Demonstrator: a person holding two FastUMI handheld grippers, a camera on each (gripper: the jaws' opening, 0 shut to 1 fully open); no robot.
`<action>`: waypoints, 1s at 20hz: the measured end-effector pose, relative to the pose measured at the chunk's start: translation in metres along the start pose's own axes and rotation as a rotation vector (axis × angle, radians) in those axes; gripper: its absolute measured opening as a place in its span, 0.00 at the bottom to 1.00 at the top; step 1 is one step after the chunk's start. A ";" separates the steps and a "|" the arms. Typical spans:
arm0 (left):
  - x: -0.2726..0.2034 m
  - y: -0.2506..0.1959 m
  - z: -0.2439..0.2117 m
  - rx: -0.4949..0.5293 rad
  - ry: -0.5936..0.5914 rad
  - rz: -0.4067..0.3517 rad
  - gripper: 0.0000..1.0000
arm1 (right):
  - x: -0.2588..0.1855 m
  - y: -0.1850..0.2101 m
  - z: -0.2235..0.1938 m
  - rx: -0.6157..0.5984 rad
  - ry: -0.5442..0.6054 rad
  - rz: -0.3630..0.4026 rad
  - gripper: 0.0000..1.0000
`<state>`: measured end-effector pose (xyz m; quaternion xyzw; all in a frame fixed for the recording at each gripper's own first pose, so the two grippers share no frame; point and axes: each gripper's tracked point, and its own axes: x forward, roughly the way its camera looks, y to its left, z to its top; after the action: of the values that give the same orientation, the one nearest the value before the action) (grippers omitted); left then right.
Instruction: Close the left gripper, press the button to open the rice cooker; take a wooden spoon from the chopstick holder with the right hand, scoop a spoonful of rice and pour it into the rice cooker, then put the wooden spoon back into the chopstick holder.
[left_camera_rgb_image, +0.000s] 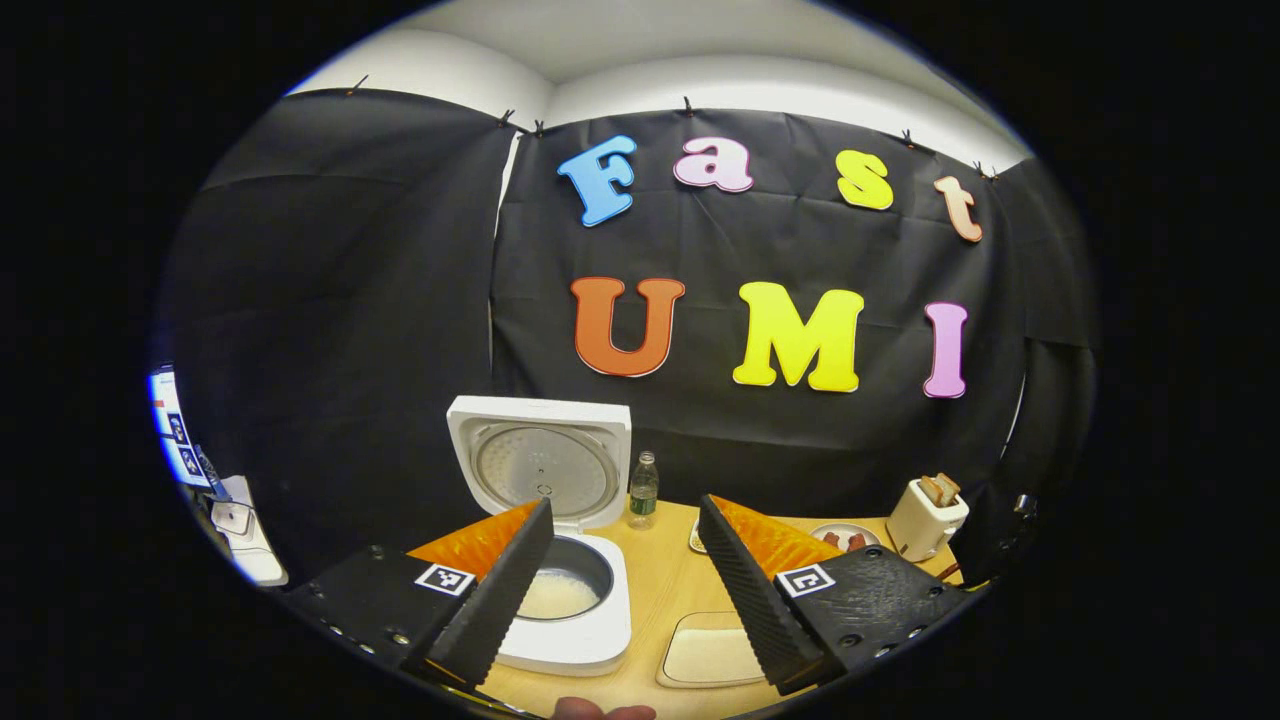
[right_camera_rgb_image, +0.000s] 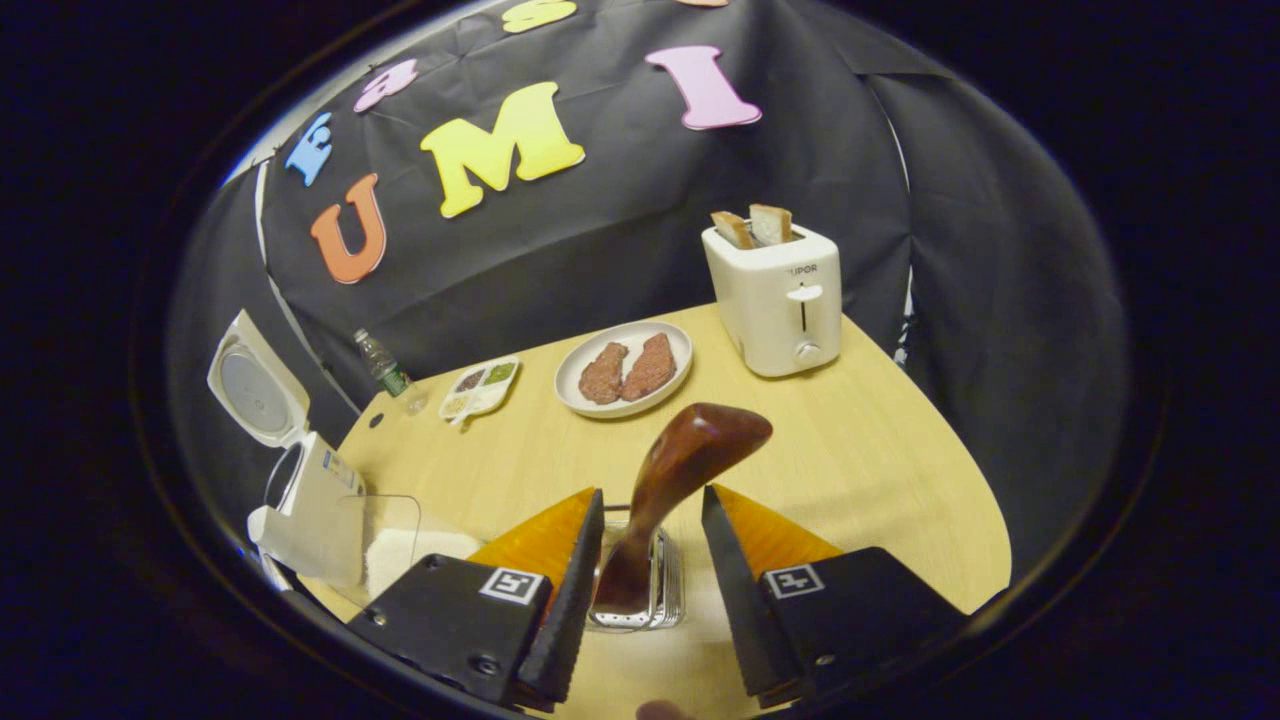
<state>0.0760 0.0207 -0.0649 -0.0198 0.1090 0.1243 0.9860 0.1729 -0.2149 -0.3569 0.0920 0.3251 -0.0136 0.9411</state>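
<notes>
In the left gripper view the white rice cooker (left_camera_rgb_image: 565, 640) stands with its lid (left_camera_rgb_image: 540, 465) raised, and white rice shows in its pot. My left gripper (left_camera_rgb_image: 625, 505) hovers open above the table, the cooker behind its left finger. In the right gripper view a dark wooden spoon (right_camera_rgb_image: 690, 450) stands bowl-up in the clear chopstick holder (right_camera_rgb_image: 665, 595). My right gripper (right_camera_rgb_image: 652, 493) is open, one finger on each side of the spoon's handle, with gaps showing. The open rice cooker (right_camera_rgb_image: 310, 500) is at the far left, and a clear box of rice (right_camera_rgb_image: 400, 550) sits beside it.
A white toaster (right_camera_rgb_image: 775, 295) with bread, a plate (right_camera_rgb_image: 570, 385) of two meat pieces, a small seasoning dish (right_camera_rgb_image: 480, 388) and a bottle (right_camera_rgb_image: 385, 370) stand along the table's far side. The rice box (left_camera_rgb_image: 710, 650) lies right of the cooker. The wooden table (right_camera_rgb_image: 880, 470) curves off at the right.
</notes>
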 end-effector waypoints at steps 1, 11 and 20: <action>-0.001 0.002 0.000 -0.001 0.001 0.013 0.94 | 0.004 0.001 0.000 -0.007 0.009 0.005 0.63; -0.013 0.013 -0.001 -0.007 -0.001 0.065 0.94 | -0.010 0.010 -0.007 -0.010 0.038 0.065 0.24; -0.013 0.024 0.009 0.011 -0.033 0.002 0.94 | -0.030 0.024 0.001 -0.045 -0.003 0.017 0.10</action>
<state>0.0597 0.0413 -0.0540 -0.0123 0.0933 0.1253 0.9877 0.1520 -0.1925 -0.3333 0.0737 0.3231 0.0018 0.9435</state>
